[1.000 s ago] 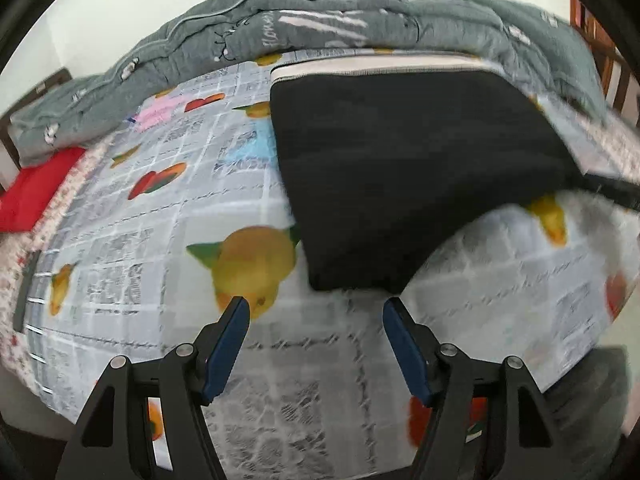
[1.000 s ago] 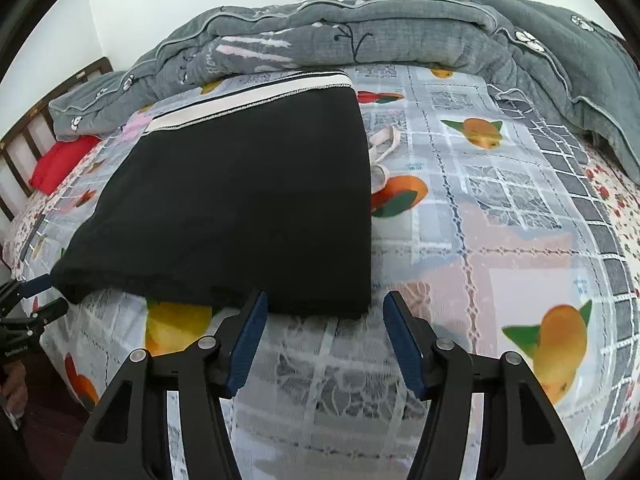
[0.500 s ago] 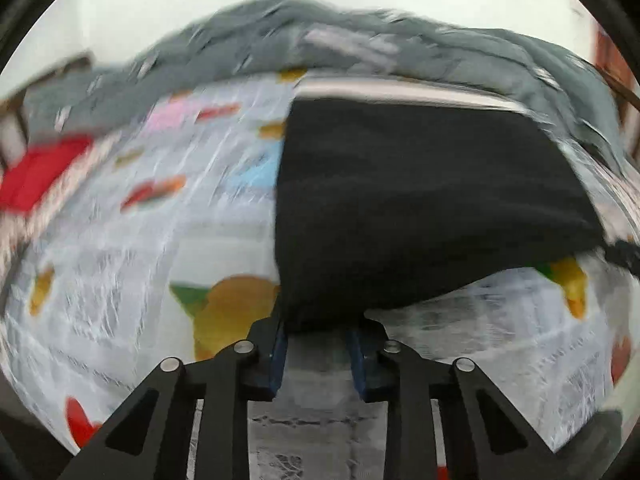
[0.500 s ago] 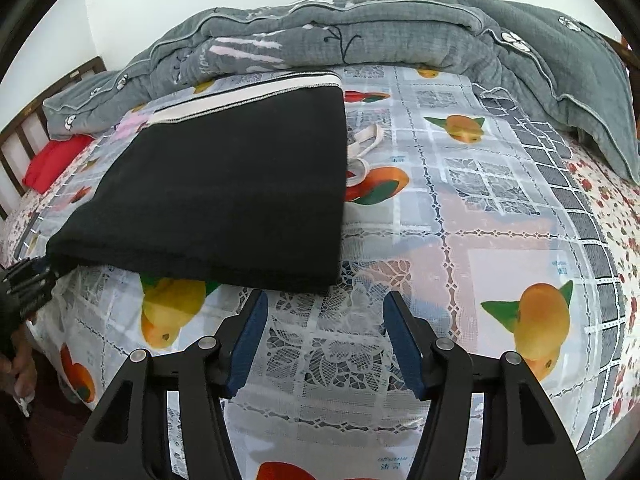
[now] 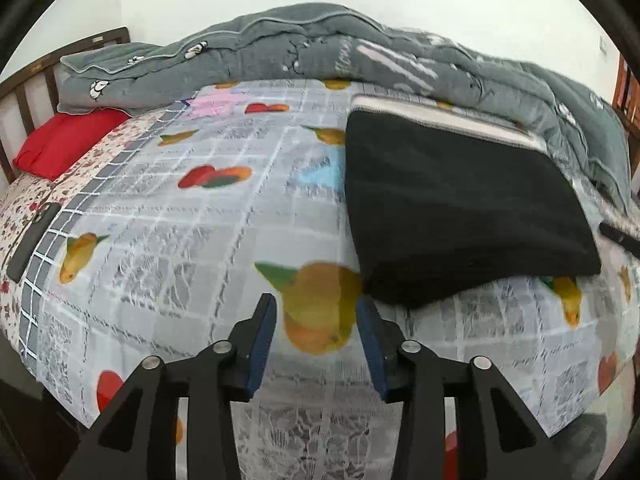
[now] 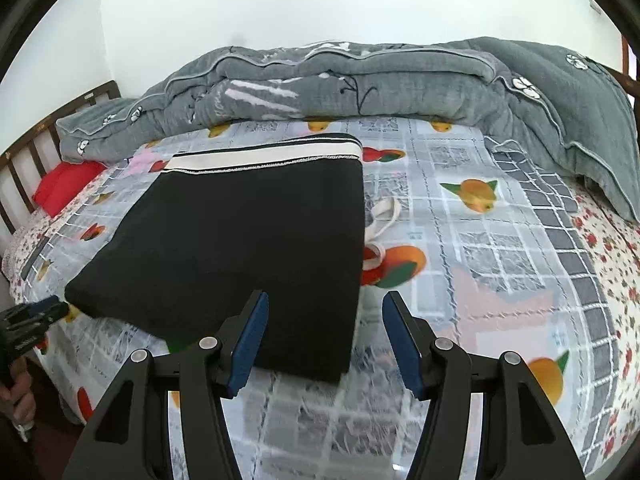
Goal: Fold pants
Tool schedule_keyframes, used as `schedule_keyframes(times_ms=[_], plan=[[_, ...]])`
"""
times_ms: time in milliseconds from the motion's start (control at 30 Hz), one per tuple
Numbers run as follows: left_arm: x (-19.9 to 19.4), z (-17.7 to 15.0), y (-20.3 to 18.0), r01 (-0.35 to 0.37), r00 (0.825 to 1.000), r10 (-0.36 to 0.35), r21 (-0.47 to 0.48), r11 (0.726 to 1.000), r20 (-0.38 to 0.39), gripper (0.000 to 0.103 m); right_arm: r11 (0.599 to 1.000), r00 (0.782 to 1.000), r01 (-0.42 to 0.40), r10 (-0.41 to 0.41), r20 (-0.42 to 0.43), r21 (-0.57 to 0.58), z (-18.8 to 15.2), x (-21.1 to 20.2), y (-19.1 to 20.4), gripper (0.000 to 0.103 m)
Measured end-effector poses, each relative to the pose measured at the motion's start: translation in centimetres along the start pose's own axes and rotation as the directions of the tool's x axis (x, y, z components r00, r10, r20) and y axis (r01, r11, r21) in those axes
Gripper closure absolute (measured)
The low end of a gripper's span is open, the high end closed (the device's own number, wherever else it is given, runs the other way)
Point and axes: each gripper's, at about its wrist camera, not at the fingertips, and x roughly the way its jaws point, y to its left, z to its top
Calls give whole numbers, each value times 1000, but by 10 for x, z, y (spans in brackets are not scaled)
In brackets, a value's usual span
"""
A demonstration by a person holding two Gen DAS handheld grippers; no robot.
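Black pants (image 6: 248,256) folded into a flat rectangle, lying on the fruit-print bedsheet (image 6: 500,280). White-striped waistband (image 6: 264,158) at the far edge of the pants, toward the grey quilt (image 6: 360,80) bunched along the far side of the bed. White drawstring (image 6: 380,220) trailing out from the right edge of the pants onto the sheet.

Left gripper (image 5: 316,336): jaws parted and opening, nothing between them but sheet print. Poised just beside the near left corner of the pants; blue pads clear of the cloth. Same gripper visible in the right wrist view at the left edge (image 6: 36,316), close to that corner; contact there not resolvable. Bit of a hand (image 6: 18,396) below it.

Right gripper (image 6: 324,336): jaws released, wide apart, poised over the near right corner of the pants. Cloth edge seen between the pads, not pinched.

Red pillow (image 5: 68,140) well left of the pants, against the wooden bed frame (image 5: 24,92). Dark flat object (image 5: 34,240) on the sheet's left border, unidentifiable.
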Motion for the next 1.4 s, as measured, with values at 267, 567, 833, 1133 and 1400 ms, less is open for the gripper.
schedule_keyframes(times_ms=[267,567,833,1133,1400], plan=[[3,40,-6,90,993,-90,2,996,74,59,1000,997,-14,16,-78,21,1,39,-6,44],[29,76,-4,260,960,-257,-19,965,113,49,997,998,-28,31,-46,65,41,63,-17,44],[56,92,2,245,964,-238,-51,968,115,41,998,998,-36,38,-44,44,60,83,-6,43],[119,111,-42,145,988,-142,40,989,-54,79,1000,1000,-8,9,-19,7,71,100,-1,54],[123,117,-46,60,997,-57,39,997,-61,65,999,999,0,2,-48,37,91,122,-9,51]])
